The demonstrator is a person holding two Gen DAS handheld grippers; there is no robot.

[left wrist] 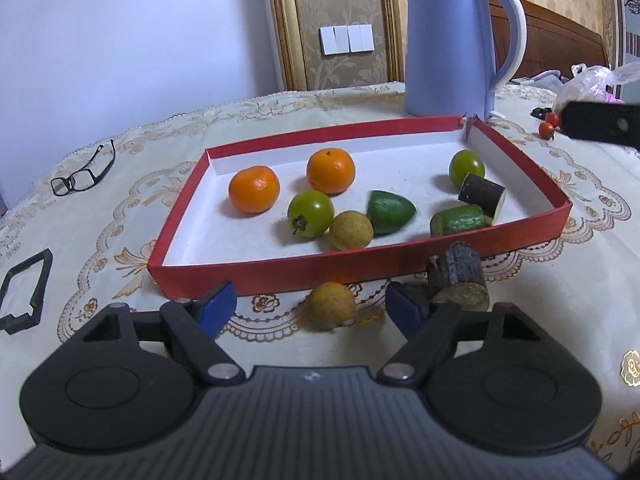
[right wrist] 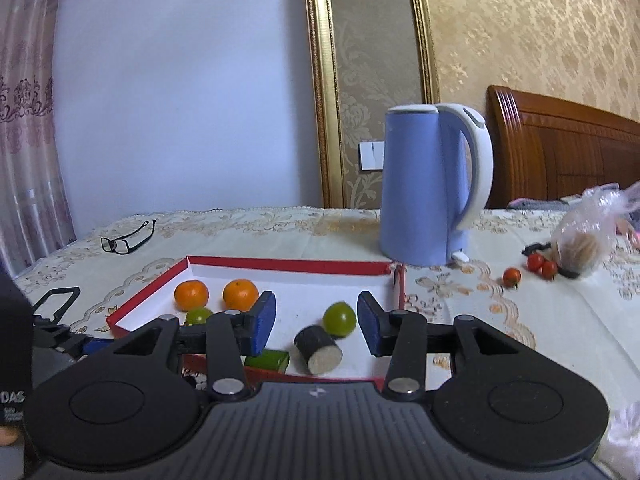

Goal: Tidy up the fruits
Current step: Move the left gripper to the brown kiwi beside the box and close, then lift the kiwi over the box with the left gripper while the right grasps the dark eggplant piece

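1. Left wrist view: my left gripper (left wrist: 308, 306) has its jaws open around a brown round fruit (left wrist: 330, 305) on the tabletop (left wrist: 560, 280), just outside the red tray (left wrist: 280, 276) of fruit.
2. Right wrist view: my right gripper (right wrist: 317, 326) hangs over the tray, jaws open and empty, above a dark cut piece (right wrist: 318, 349).

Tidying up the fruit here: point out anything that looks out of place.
A yellowish round fruit and two dark cut pieces lie on the tablecloth before the red tray, not inside. Three small tomatoes sit far right, near a plastic bag.
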